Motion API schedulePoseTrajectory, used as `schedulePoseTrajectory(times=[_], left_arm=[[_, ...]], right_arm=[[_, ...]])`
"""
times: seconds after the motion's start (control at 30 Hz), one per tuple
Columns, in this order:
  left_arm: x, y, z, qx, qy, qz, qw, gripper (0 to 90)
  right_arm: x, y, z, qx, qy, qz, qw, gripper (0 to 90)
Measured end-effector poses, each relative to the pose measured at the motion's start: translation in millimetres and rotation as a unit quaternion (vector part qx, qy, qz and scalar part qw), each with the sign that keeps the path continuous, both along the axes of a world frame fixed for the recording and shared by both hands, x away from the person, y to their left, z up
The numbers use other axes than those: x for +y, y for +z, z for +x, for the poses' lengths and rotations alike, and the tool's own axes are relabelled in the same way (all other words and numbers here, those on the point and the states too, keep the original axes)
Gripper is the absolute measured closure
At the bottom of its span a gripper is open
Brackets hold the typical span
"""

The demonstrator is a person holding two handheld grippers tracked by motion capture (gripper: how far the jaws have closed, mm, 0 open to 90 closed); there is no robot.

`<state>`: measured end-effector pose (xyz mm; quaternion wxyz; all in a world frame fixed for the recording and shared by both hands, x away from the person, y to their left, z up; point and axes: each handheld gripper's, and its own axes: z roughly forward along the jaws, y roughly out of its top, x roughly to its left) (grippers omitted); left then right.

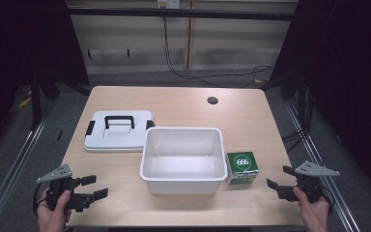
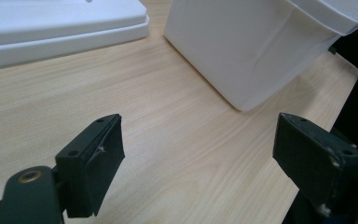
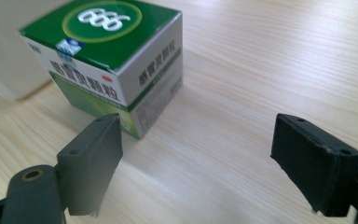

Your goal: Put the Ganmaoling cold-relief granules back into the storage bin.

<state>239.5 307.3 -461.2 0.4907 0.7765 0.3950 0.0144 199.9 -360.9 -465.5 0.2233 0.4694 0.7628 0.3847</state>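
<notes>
The wooden table [image 1: 183, 104] carries everything here. At its middle sits the open white tub [image 1: 182, 159], long side running left to right. Just behind and left of it lies the flat white lid [image 1: 118, 131] with its black handle, touching the tub's corner or nearly so. Tucked against the tub's right wall sits the small green box [image 1: 242, 167], top face up with a white "666" in a ring; it's close to a cube, so no clear long axis. The left tool [image 1: 91, 187] hovers near the front left edge, jaws spread wide, gripping nothing. The right tool [image 1: 281, 178] sits just right of the box, jaws wide apart, bare.
</notes>
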Motion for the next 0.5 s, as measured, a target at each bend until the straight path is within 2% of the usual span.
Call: schedulePoseTrajectory(times=[0.07,0.1,0.17,0.23,0.3,0.33,0.37,0.47,0.5], left_arm=[[0.0,0.2,-0.2,0.0,0.001,-0.001,1.0,16.3],[0.6,0.2,-0.1,-0.001,0.004,-0.004,1.0,16.3],[1.0,0.1,0.2,-0.001,0.004,-0.003,1.0,16.3],[1.1,-0.7,1.0,0.001,0.006,-0.002,1.0,16.3],[1.0,-1.1,0.9,0.002,0.007,0.0,1.0,16.3],[1.0,-1.1,0.9,0.002,0.007,0.0,1.0,16.3],[1.1,-1.3,0.9,0.003,0.007,0.001,1.0,16.3],[1.5,-1.2,0.3,0.003,0.008,0.001,1.0,16.3],[1.5,-0.9,-0.1,0.001,0.008,0.0,1.0,16.3]], right_arm=[[-0.1,0.4,0.2,-0.003,-0.006,-0.007,1.0,15.9],[-1.0,0.6,0.7,-0.009,-0.011,-0.018,0.9997,15.3],[-0.8,0.4,0.6,-0.005,-0.013,-0.037,0.9992,12.9],[0.7,0.1,0.9,-0.006,-0.012,-0.036,0.9993,12.9],[1.2,2.3,0.6,-0.003,-0.009,-0.014,0.9999,12.9],[1.2,2.3,0.6,-0.003,-0.009,-0.014,0.9999,12.9],[2.5,5.7,-0.2,-0.014,-0.004,0.029,0.9995,12.8],[5.7,7.8,0.5,-0.009,0.002,0.03,0.9995,12.6],[9.5,9.1,2.4,0.006,0.014,0.029,0.9995,13.1]])
